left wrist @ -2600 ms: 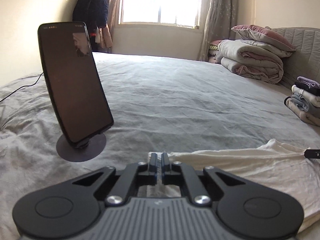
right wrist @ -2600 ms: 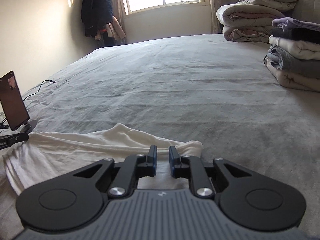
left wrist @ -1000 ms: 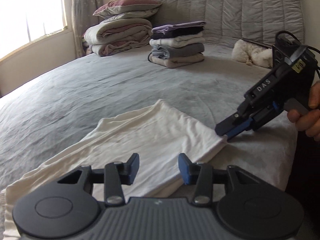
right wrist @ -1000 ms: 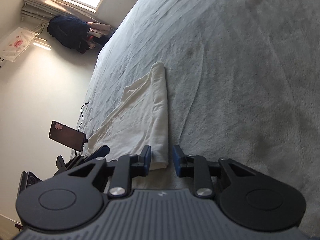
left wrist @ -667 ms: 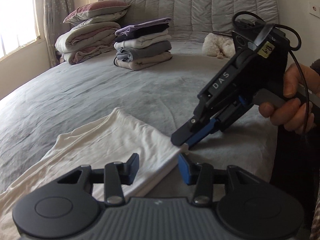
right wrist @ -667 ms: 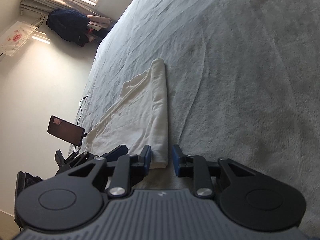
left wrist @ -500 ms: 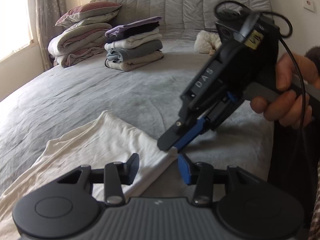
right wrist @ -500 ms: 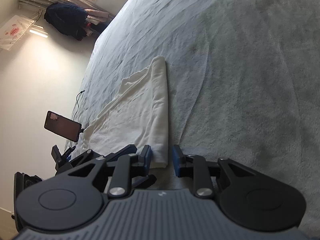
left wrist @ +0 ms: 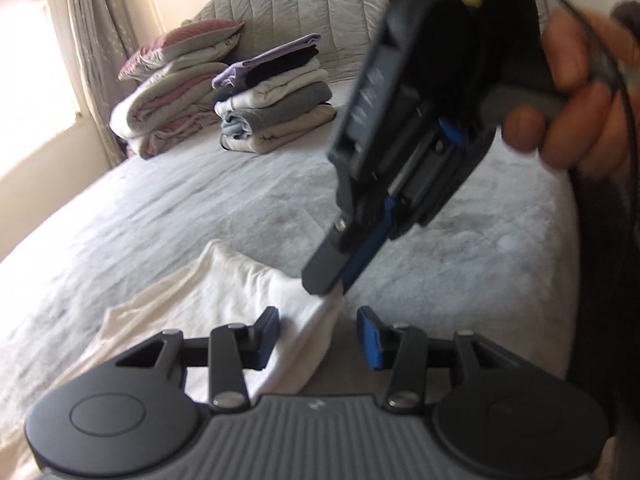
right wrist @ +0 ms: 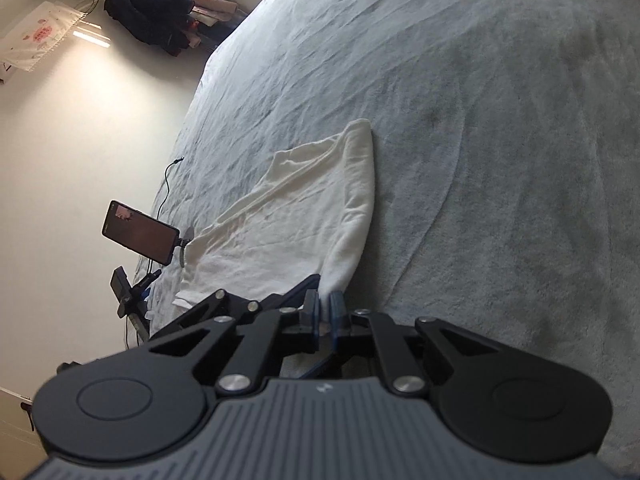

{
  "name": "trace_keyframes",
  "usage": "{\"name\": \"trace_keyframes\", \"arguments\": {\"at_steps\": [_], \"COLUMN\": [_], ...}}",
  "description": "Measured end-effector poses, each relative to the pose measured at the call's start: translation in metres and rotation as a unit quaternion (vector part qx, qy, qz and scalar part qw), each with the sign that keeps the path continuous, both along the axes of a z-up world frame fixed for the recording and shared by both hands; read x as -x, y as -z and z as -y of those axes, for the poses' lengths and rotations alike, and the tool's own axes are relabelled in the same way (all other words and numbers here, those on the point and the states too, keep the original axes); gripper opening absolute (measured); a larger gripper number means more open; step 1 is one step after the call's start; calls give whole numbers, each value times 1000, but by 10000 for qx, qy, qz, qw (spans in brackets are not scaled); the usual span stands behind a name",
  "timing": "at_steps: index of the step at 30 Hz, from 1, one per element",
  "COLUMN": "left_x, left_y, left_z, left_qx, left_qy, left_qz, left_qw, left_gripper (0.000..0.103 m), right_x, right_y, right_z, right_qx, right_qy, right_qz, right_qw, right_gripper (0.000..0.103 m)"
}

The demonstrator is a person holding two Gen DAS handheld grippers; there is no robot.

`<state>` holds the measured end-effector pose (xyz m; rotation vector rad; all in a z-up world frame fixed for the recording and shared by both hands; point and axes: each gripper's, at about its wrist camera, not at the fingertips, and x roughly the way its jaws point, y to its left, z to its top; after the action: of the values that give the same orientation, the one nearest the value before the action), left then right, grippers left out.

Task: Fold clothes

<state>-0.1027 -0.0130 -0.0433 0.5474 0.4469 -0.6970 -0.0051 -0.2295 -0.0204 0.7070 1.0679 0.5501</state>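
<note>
- The cream garment [right wrist: 304,216] is lying folded lengthwise on the grey bed [right wrist: 500,128], stretching along the bed's near edge toward its near corner
- The right gripper [right wrist: 325,309] is closing its jaws on the garment's near corner; the cloth is sitting pinched between the blue pads and lifting slightly off the bed
- The left gripper [left wrist: 318,334] is hovering just beside that same corner, its jaws standing apart with the garment's folded edge lying between them, untouched by either pad
- The person's hand [left wrist: 576,92] is gripping the right gripper's handle above the bed's edge
- A stack of folded clothes [left wrist: 276,96] is resting near the headboard [left wrist: 304,4], beside piled quilts [left wrist: 168,92]
- A phone on a stand [right wrist: 140,232] is standing at the bed's far side edge, just beside the garment's other end
</note>
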Motion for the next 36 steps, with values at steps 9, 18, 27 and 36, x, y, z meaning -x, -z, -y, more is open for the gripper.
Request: {"name": "trace_keyframes", "arguments": {"at_steps": [9,18,27,36], "left_x": [-5,-4,-5,4], "left_y": [2,-9,-12,-30], "left_z": [9,-4,6,38], "left_qx": [-122,480,541,411], "left_qy": [-708,-1047,-1452,-1749], "left_qz": [50,-271,-452,-369], "left_qw": [9974,9930,9869,9830], "left_gripper": [6,5,4,4], "right_x": [-12,-52,-83,-67], "right_y": [-2,23,36,26], "right_z": [-4,-11,-1,14], "right_qx": [158,-71,-261,-112], "right_qy": [66,430,1353,1465], "right_qz": [121,236,480,569], "right_qw": [9998,9988,9893,9875], "right_gripper": [21,38,6,5]}}
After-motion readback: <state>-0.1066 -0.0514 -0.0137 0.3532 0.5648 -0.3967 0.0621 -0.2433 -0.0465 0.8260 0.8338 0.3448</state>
